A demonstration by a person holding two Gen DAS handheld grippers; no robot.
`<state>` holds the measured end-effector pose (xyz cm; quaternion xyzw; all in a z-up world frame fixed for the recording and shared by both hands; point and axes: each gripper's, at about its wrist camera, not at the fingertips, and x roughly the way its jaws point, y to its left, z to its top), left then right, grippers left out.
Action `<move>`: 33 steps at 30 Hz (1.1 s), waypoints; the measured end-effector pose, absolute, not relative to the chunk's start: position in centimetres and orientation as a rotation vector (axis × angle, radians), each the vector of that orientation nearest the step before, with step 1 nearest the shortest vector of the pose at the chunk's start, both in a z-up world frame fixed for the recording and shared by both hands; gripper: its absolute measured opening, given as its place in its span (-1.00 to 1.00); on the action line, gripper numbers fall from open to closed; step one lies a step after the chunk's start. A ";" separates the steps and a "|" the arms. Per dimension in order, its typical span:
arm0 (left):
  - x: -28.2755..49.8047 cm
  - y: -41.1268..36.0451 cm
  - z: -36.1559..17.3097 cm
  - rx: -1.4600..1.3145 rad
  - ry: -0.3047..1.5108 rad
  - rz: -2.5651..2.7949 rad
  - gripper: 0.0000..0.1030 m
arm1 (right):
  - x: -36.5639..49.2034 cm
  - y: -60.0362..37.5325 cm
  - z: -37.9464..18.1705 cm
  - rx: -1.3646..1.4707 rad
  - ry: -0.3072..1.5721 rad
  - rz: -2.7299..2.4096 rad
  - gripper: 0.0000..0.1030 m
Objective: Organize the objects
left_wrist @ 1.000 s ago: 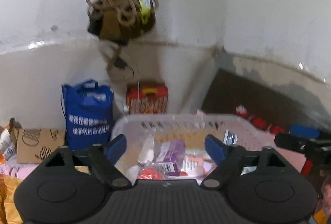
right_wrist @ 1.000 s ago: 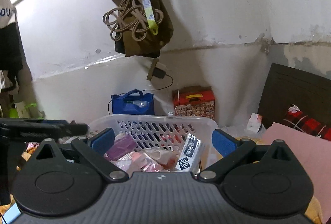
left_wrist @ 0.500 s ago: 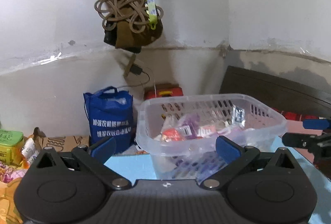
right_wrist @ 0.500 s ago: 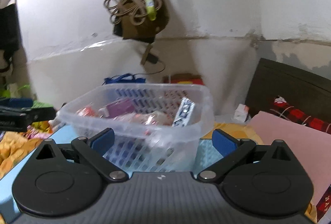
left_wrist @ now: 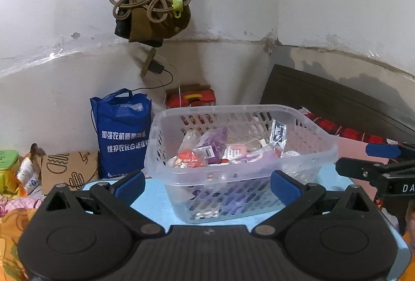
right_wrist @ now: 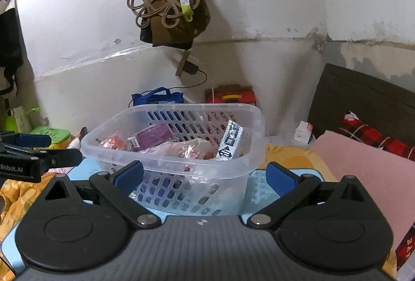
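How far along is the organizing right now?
Done: packets, including a purple one, already lie in the clear basket on the blue surface. In hand: nothing; the left gripper and right gripper are both open. Left: unclear; no loose items in view.

Light blue tabletop [left_wrist: 153, 199] is carrying a clear perforated plastic basket [left_wrist: 321, 145] sitting directly on it, upright; tabletop itself is resting on orange patterned bedding [right_wrist: 15, 190], beside a pink cloth [right_wrist: 363, 177].

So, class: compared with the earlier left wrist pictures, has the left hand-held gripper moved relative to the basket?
Yes. The left hand-held gripper has backed away: the basket, once beneath its jaws, now stands ahead.
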<state>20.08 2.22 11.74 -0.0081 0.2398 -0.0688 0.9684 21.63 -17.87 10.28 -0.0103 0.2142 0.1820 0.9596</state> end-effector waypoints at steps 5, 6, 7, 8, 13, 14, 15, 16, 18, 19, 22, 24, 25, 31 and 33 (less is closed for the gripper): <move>20.9 2.2 12.0 -0.020 0.497 -0.144 1.00 | 22.1 -18.2 10.2 0.011 0.463 0.342 1.00; 21.0 2.3 12.1 -0.025 0.498 -0.146 1.00 | 22.2 -18.2 10.2 0.014 0.457 0.345 1.00; 21.0 2.3 12.3 -0.027 0.496 -0.152 1.00 | 22.3 -18.2 10.3 0.011 0.458 0.341 1.00; 21.0 2.3 12.4 -0.032 0.493 -0.157 1.00 | 22.3 -18.1 10.4 0.009 0.458 0.334 1.00; 21.2 2.1 12.1 -0.043 0.499 -0.156 1.00 | 22.5 -17.6 10.8 -0.018 0.445 0.328 1.00; 21.2 2.1 12.0 -0.041 0.502 -0.154 1.00 | 22.5 -17.5 10.8 -0.018 0.443 0.328 1.00; 21.3 2.1 12.0 -0.043 0.502 -0.147 1.00 | 22.6 -17.3 10.9 -0.018 0.444 0.330 1.00; 21.3 2.1 12.0 -0.046 0.501 -0.143 1.00 | 22.8 -17.2 10.9 -0.023 0.449 0.333 1.00; 21.3 2.2 12.0 -0.051 0.500 -0.140 1.00 | 22.9 -17.0 10.9 -0.035 0.451 0.336 1.00; 21.3 2.2 12.0 -0.054 0.500 -0.135 1.00 | 23.0 -16.9 10.9 -0.041 0.451 0.336 1.00; 21.3 2.4 12.0 -0.058 0.499 -0.128 1.00 | 23.0 -16.8 10.9 -0.055 0.451 0.335 1.00; 21.3 2.4 11.9 -0.060 0.497 -0.120 1.00 | 23.0 -16.8 10.9 -0.055 0.451 0.337 1.00; 21.3 2.5 11.9 -0.061 0.499 -0.120 1.00 | 23.0 -16.8 10.8 -0.052 0.452 0.340 1.00; 21.4 2.4 11.6 -0.064 0.504 -0.124 1.00 | 23.2 -16.9 10.5 -0.045 0.457 0.344 1.00; 21.5 2.3 11.6 -0.062 0.504 -0.119 1.00 | 23.2 -16.8 10.5 -0.047 0.456 0.343 1.00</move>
